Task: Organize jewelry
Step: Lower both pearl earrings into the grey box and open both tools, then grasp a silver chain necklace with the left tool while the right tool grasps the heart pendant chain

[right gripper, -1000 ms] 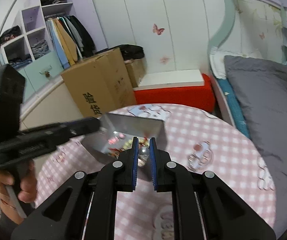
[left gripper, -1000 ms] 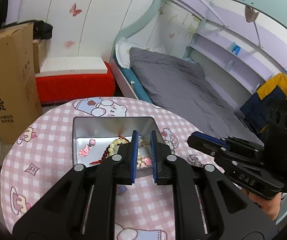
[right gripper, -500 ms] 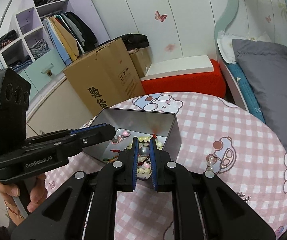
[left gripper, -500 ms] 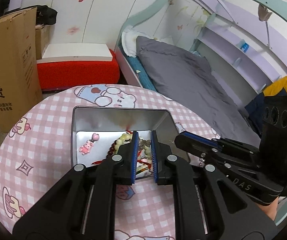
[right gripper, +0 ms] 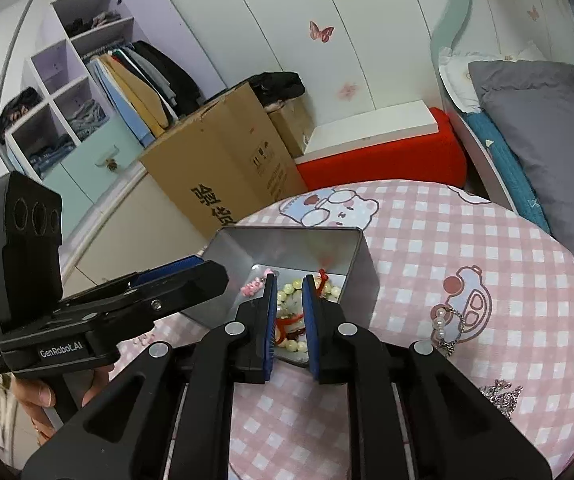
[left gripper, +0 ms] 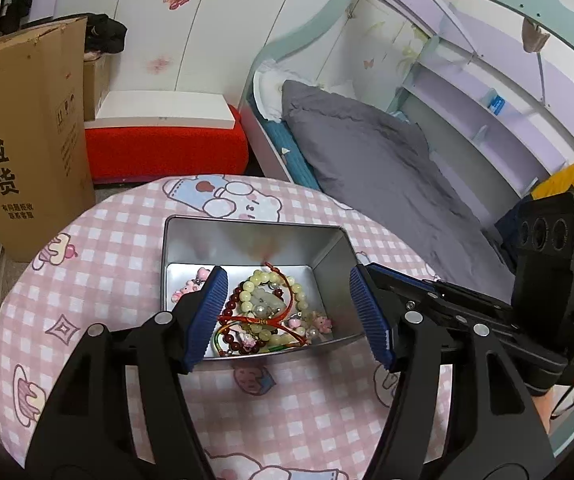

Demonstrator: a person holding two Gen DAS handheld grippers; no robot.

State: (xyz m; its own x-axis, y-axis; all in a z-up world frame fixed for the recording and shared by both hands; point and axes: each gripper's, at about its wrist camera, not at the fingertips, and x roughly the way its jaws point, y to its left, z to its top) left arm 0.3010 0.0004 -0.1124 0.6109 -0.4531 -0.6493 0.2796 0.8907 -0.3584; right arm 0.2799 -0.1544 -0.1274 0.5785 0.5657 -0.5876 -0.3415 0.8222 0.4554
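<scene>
A silver metal tin (left gripper: pixel 247 236) (right gripper: pixel 361 268) stands on the round pink checked table (left gripper: pixel 99 280). It holds a pile of bead bracelets with red cord (left gripper: pixel 265 312) (right gripper: pixel 293 294) and a pink charm (left gripper: pixel 185 290) (right gripper: pixel 251 289). My left gripper (left gripper: pixel 289 314) is wide open and empty over the tin's near edge. My right gripper (right gripper: pixel 289 328) is slightly open and empty above the tin; earlier it held a silver bead. A pearl chain piece (right gripper: pixel 445 328) and a silver crystal piece (right gripper: pixel 501 396) lie on the table right of the tin.
A cardboard box (left gripper: pixel 19 140) (right gripper: pixel 223 160) and a red bench with a white top (left gripper: pixel 163 140) (right gripper: pixel 379 148) stand behind the table. A bed with a grey duvet (left gripper: pixel 379 176) is at the right. A wardrobe with shelves (right gripper: pixel 87 92) is at the left.
My left gripper has opened wide over the tin. My right gripper has opened a little and the silver bead is gone from between its fingers. Both have moved closer to the tin.
</scene>
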